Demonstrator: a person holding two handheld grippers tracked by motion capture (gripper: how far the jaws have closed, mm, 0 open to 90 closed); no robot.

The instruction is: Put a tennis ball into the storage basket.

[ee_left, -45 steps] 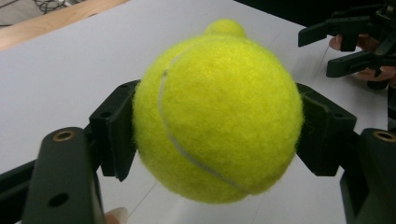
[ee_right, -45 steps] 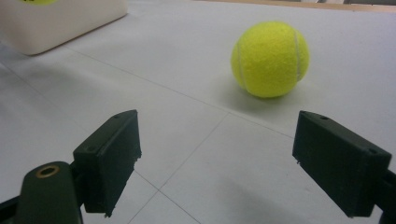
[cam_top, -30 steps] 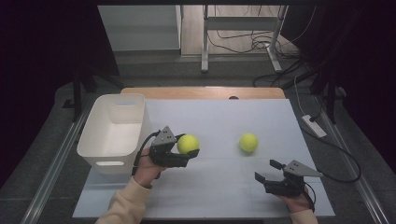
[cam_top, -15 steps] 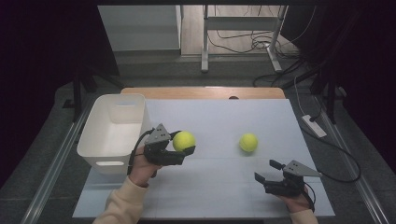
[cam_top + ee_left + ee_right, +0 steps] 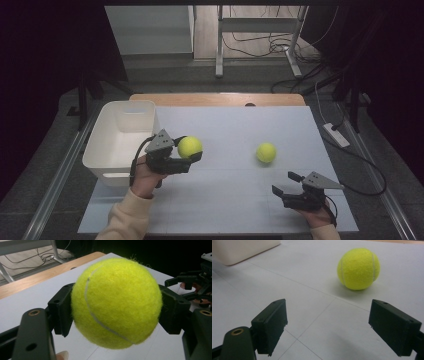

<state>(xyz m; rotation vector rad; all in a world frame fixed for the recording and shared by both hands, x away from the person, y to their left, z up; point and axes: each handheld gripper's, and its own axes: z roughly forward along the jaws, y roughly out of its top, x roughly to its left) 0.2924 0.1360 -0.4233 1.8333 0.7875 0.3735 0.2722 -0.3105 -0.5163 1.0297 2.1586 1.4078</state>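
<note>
Left gripper view: ball [image 5: 116, 302] hides table.

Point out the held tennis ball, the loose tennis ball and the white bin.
held tennis ball [image 5: 116, 302], left gripper view, middle of its felt.
loose tennis ball [image 5: 266, 152], high view, top of the ball.
white bin [image 5: 96, 144], high view, left rim.

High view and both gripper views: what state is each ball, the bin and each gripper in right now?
Held tennis ball: clamped in the left gripper, off the table.
Loose tennis ball: resting on the table, untouched.
White bin: upright, looks empty.
Left gripper: shut on the ball.
Right gripper: open, nothing between its jaws.
</note>
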